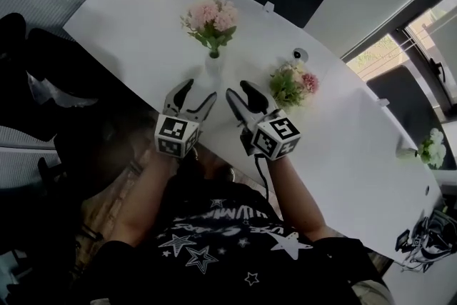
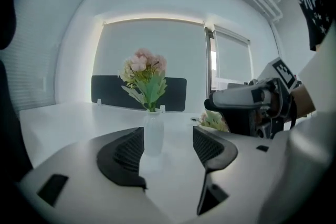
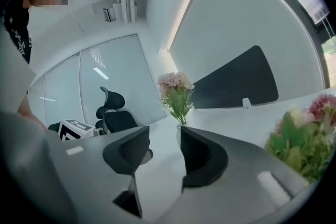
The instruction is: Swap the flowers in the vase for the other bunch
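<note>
Left gripper (image 1: 199, 91) and right gripper (image 1: 238, 90), fingers wide and empty, just short of vase (image 1: 213, 68) with pink flowers (image 1: 212, 15), other bunch (image 1: 293, 84) rightward.

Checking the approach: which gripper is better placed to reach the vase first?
Probably left: the vase sits straight ahead between the left gripper's open jaws, while the right gripper is nearer the loose bunch.

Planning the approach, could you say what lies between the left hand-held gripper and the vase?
Only bare table, right up to the vase, as the left gripper view shows.
</note>
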A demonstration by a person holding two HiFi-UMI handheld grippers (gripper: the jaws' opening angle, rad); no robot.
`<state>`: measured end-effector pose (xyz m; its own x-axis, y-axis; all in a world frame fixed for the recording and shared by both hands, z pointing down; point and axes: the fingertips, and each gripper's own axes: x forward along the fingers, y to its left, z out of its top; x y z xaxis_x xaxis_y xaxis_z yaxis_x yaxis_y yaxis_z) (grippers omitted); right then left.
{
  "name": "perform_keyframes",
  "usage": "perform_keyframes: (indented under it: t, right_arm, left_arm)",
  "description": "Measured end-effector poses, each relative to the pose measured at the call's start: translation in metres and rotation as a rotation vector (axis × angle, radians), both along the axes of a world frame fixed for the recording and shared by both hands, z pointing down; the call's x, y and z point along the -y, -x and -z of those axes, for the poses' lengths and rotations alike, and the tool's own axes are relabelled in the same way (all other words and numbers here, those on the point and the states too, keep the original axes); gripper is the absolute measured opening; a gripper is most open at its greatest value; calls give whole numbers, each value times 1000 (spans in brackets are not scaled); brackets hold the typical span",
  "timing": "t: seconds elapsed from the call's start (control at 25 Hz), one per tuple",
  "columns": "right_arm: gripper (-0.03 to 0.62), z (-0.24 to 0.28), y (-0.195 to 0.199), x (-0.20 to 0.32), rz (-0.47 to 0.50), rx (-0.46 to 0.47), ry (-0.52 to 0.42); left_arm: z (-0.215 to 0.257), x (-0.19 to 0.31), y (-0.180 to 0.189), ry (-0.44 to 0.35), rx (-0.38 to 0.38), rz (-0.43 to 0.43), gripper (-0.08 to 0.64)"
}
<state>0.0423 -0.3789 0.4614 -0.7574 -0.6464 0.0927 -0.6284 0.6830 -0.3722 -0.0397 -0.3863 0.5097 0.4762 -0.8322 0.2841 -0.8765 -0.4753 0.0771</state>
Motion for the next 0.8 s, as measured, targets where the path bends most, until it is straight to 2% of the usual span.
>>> perform_keyframes:
  t: [0.04,0.08,0.12,0.16,0.2,0.28,0.4,0.6,0.8]
  right_arm:
    - [179,0,-4,-5,-5,3,2]
    - [159,-1,-8,-10,-11,6,4]
    - [108,-3,-13,-15,-17,11,7]
    - [49,-5,-18,-19,-24,16,13]
    - [17,-7,-22,-23,-32,23,21]
    - [3,-10,-31,-28,-43,35,41]
    - [3,-10,-39,-35,-42,52,51]
    - [3,-4,-48,-39,-57,49,27]
    - [3,1,-48,-49,-92,30,12]
  left_arm:
    - [3,-8,0,-2,-10,13,293]
    - [6,-16,0,-8,-18,26,248]
    - [10,-23,1,-20,-28,40,178]
    - [16,-31,1,-34,-40,54,126]
    - [22,-37,1,-48,-53,68,92]
    - [37,-48,0,-81,-73,92,40]
    - [52,-63,-1,-124,-84,107,13]
    - [50,-74,5,-93,-157,143,8]
    - [56,-89,8,-111,-149,127,9]
